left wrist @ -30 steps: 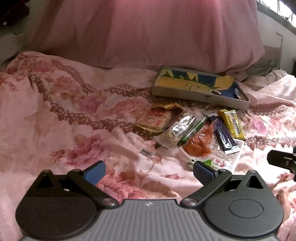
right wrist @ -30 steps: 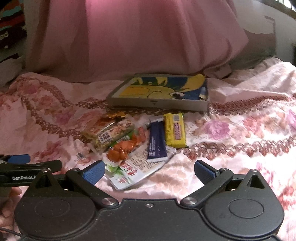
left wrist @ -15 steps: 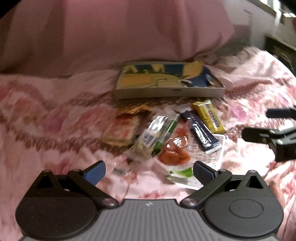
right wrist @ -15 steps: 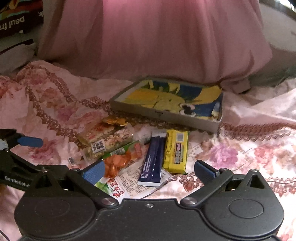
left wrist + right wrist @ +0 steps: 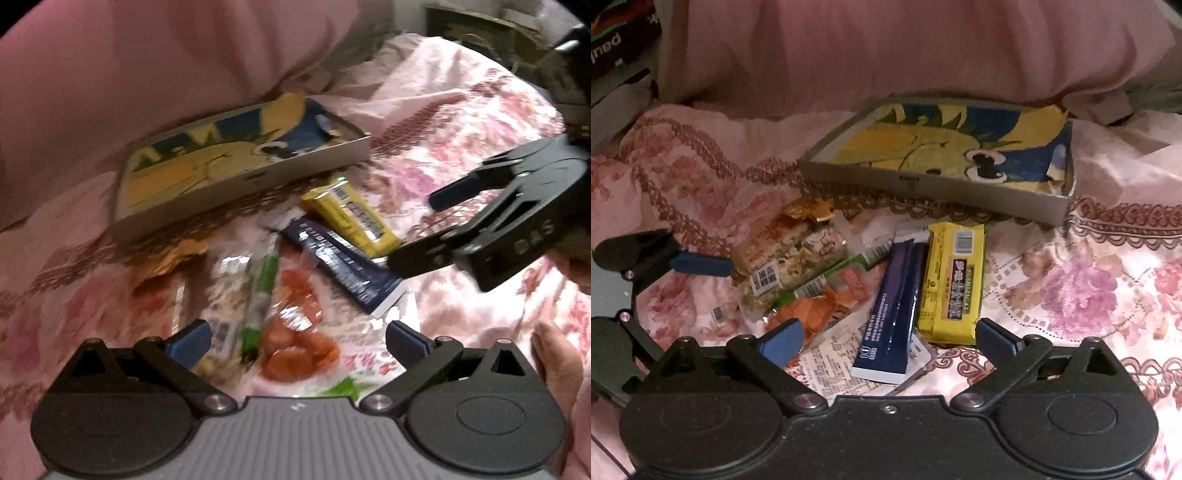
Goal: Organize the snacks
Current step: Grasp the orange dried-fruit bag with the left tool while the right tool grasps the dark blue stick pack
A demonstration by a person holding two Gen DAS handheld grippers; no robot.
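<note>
The snacks lie in a loose heap on the flowered bedspread [image 5: 1089, 295], just in front of the shallow box [image 5: 934, 181]. Both the left gripper [image 5: 295, 338] and right gripper [image 5: 888, 338] hover over them with fingers spread, holding nothing. The yellow packet [image 5: 951, 280] and dark blue stick [image 5: 894, 310] look light, crinkly and slippery; pinching across the narrow middle seems safest, since the soft bedding gives underneath.

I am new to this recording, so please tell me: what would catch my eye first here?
First, the cluster of snack packets on the floral bedspread, especially the yellow packet beside the dark blue packet. Behind them lies a shallow tray with a bright cartoon print. Both grippers, left gripper and right gripper, are open.
</note>
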